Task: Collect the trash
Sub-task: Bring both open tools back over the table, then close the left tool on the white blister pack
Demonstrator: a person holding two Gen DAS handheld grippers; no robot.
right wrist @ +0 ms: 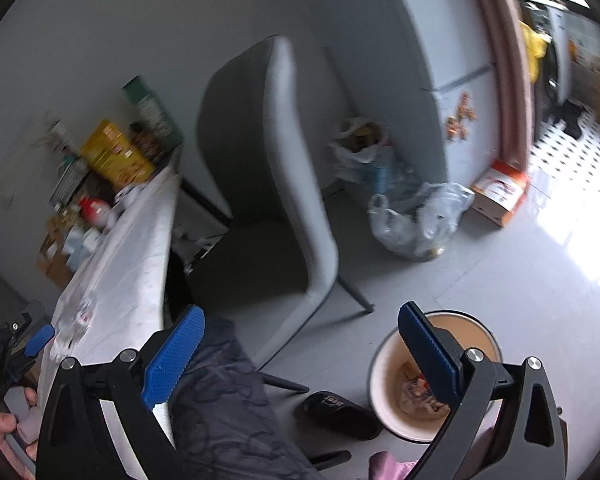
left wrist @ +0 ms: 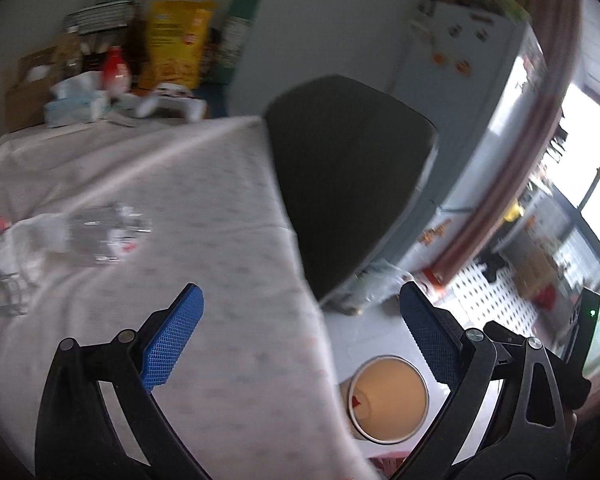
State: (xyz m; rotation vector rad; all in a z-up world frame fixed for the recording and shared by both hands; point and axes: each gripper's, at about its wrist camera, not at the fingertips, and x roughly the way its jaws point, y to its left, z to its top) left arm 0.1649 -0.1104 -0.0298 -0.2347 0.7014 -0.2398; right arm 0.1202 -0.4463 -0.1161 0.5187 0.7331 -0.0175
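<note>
Both grippers' jaws wide apart and empty (left gripper (left wrist: 300,344), right gripper (right wrist: 300,360)) near the trash bin (right wrist: 388,420).

Left gripper (left wrist: 300,344) wide open, empty, over table edge (left wrist: 292,240), bin (left wrist: 388,400) below.

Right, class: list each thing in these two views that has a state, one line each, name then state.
left gripper: open, nothing between its fingers
right gripper: open, nothing held
bin: on the floor, uncovered, some trash inside
crumpled wrappers: lying on the table, not yet collected
chair: upright beside the table
</note>
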